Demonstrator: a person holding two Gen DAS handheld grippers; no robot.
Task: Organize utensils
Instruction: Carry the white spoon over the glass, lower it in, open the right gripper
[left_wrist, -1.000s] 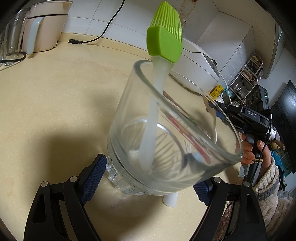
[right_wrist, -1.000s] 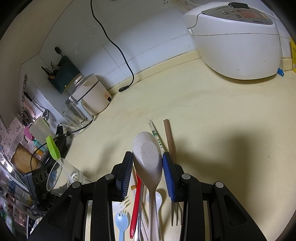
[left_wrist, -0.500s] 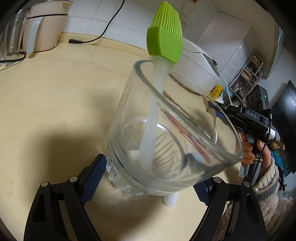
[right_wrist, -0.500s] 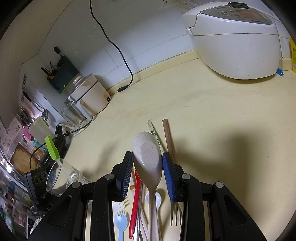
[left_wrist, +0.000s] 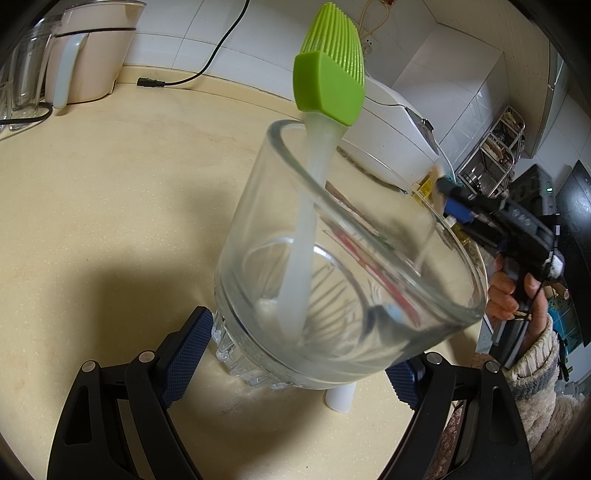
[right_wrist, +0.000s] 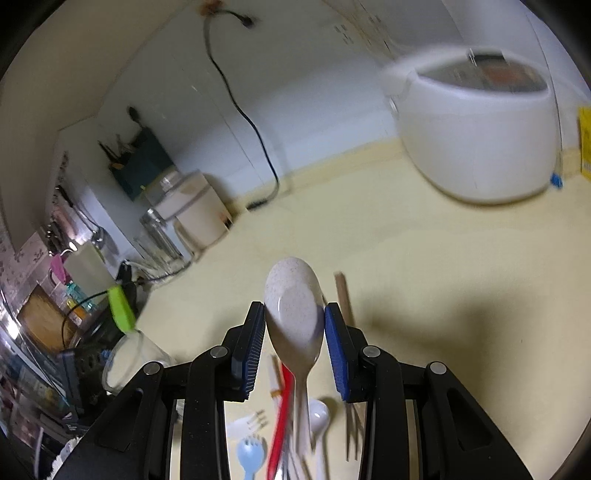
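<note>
My left gripper (left_wrist: 295, 354) is shut on the base of a clear glass cup (left_wrist: 332, 258), which it holds tilted above the counter. A green silicone brush (left_wrist: 328, 85) stands in the cup with its head over the rim. In the right wrist view my right gripper (right_wrist: 294, 328) is shut on the bowl of a speckled beige spoon (right_wrist: 291, 295), and the spoon's handle hangs back toward the camera. Under it on the counter lie a blue fork (right_wrist: 249, 452), a red utensil (right_wrist: 279, 406), a white spoon (right_wrist: 319, 413), a metal fork (right_wrist: 351, 432) and a chopstick (right_wrist: 343, 295). The cup (right_wrist: 129, 354) shows at lower left.
A white rice cooker (right_wrist: 476, 136) stands at the back right of the beige counter (left_wrist: 110, 184). A pale jug (left_wrist: 88, 55) and a loose black power cord (left_wrist: 184, 79) sit by the tiled wall. A person's hand (left_wrist: 513, 295) grips the right gripper's handle.
My right gripper has tipped upward with the spoon, so the wall and rice cooker sit lower in its view, now blurred. The left gripper and the cup have stayed still.
</note>
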